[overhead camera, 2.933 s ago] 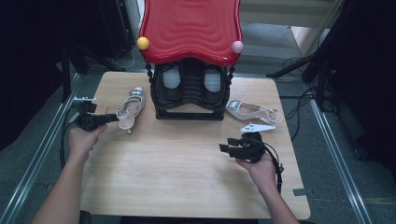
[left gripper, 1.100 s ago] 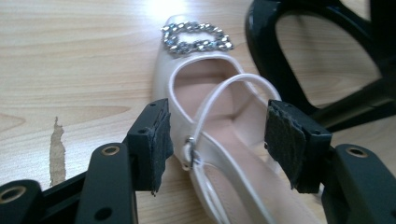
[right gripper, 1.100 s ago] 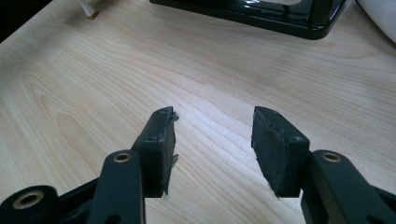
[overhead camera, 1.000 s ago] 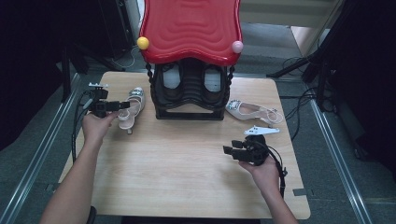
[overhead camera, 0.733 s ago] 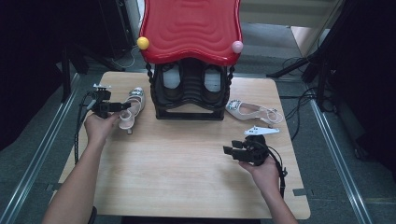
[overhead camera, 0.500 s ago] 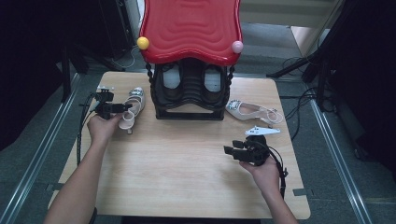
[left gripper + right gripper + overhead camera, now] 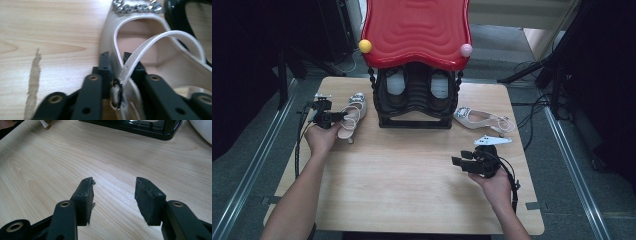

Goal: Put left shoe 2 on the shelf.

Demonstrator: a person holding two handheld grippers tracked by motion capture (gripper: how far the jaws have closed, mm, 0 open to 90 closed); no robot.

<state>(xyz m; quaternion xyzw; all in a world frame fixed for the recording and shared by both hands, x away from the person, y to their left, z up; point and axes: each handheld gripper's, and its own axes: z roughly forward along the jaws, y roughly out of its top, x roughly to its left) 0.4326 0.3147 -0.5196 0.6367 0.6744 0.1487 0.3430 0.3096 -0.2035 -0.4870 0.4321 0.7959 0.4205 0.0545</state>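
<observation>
Your left gripper has just been closing and now pinches the side wall of the pale sandal left of the shoe rack, while your right gripper hangs open, empty.

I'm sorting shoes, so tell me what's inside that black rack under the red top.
Inside the rack stand two dark shoes with white linings, left shoe and right shoe. The red top covers their back parts and anything deeper inside.
</observation>
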